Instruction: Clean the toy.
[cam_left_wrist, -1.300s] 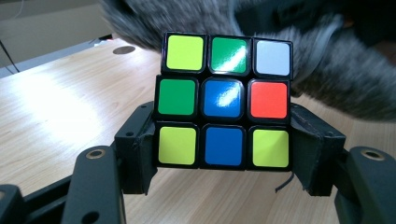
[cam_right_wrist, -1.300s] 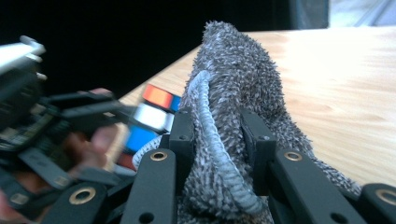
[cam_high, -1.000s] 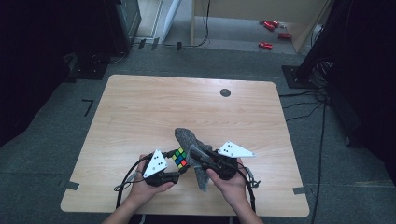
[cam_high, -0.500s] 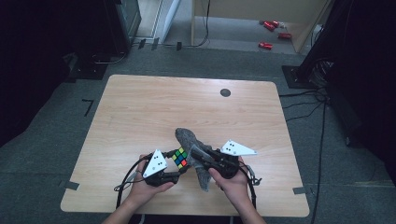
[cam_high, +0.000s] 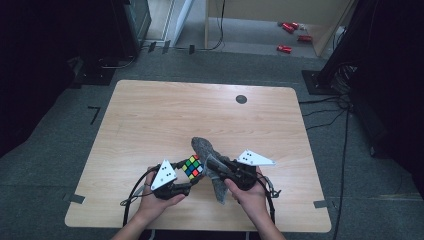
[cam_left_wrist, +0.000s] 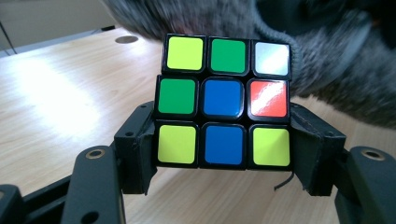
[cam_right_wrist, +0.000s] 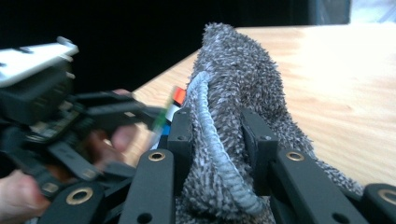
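A scrambled puzzle cube (cam_left_wrist: 224, 100) with yellow, green, blue, red and white stickers is clamped between the jaws of my left gripper (cam_left_wrist: 223, 151). From above the cube (cam_high: 193, 166) is near the table's front edge, just left of a grey fuzzy cloth (cam_high: 205, 148). My right gripper (cam_right_wrist: 215, 140) is shut on a bunched fold of that cloth (cam_right_wrist: 233, 88), whose corded hem runs between the jaws. In the high view the right gripper (cam_high: 212, 165) points left toward the cube, and the left gripper (cam_high: 192, 181) points right. The cloth touches or nearly touches the cube.
The wooden table (cam_high: 165, 115) has a dark round grommet (cam_high: 241, 99) near its far edge. Cables trail from both grippers over the front edge. Grey carpet, dark equipment at the left and red items (cam_high: 285, 48) on the floor beyond the table.
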